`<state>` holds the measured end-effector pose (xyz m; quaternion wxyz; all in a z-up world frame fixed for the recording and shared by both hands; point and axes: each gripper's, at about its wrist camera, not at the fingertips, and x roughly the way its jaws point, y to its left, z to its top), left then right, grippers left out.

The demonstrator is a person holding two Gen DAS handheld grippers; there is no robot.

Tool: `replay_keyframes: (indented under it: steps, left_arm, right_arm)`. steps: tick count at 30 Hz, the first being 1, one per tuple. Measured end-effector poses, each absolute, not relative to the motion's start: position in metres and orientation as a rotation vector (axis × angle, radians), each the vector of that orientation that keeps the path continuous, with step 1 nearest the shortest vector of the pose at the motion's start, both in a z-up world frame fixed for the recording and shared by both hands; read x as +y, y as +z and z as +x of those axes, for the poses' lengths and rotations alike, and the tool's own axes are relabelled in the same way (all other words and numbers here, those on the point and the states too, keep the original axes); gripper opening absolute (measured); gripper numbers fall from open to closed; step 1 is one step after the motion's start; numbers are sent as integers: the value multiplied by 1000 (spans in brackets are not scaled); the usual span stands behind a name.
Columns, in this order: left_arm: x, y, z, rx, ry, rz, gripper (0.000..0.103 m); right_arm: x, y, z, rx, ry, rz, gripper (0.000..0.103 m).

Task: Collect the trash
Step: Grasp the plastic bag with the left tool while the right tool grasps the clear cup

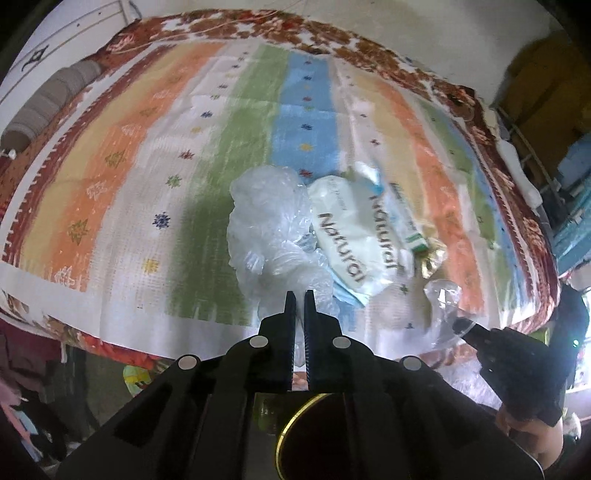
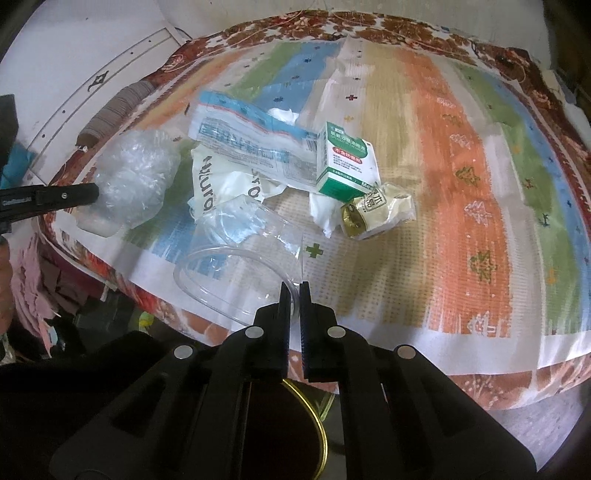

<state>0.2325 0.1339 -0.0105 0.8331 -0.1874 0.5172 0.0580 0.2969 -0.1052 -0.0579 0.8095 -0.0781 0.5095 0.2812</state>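
Note:
My left gripper [image 1: 300, 295] is shut on the edge of a crumpled clear plastic bag [image 1: 269, 229]. In the right wrist view that bag [image 2: 133, 181] hangs at the tip of the left gripper [image 2: 96, 192] over the bed's near left edge. My right gripper [image 2: 294, 291] is shut on the rim of a clear plastic cup [image 2: 236, 266], which also shows in the left wrist view as the cup [image 1: 443, 295] at the right gripper [image 1: 460, 325]. On the blanket lie a white "Natural" bag [image 2: 214, 184], a blue-and-white wrapper [image 2: 251, 140], a green-and-white box [image 2: 345, 162] and a gold-lined crumpled wrapper [image 2: 373, 214].
All of it rests on a bed with a striped, patterned blanket [image 2: 461, 184]. A white tissue [image 2: 321, 218] lies by the box. A grey roll [image 1: 48, 99] sits at the far left by a white headboard [image 1: 55, 33]. Clutter fills the floor below the near edge.

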Motion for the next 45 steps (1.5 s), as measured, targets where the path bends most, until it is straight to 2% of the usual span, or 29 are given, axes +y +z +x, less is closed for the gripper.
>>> replay_keyframes:
  steps: [21,45]
  left_arm:
    - [84,40,157,911,-31,-439,3]
    - [46,36,80,843,-130,-408,3]
  right_arm:
    - [-123,-15,226,949,632,-171,4]
    - [-167,-4,150,878,668,-124,4]
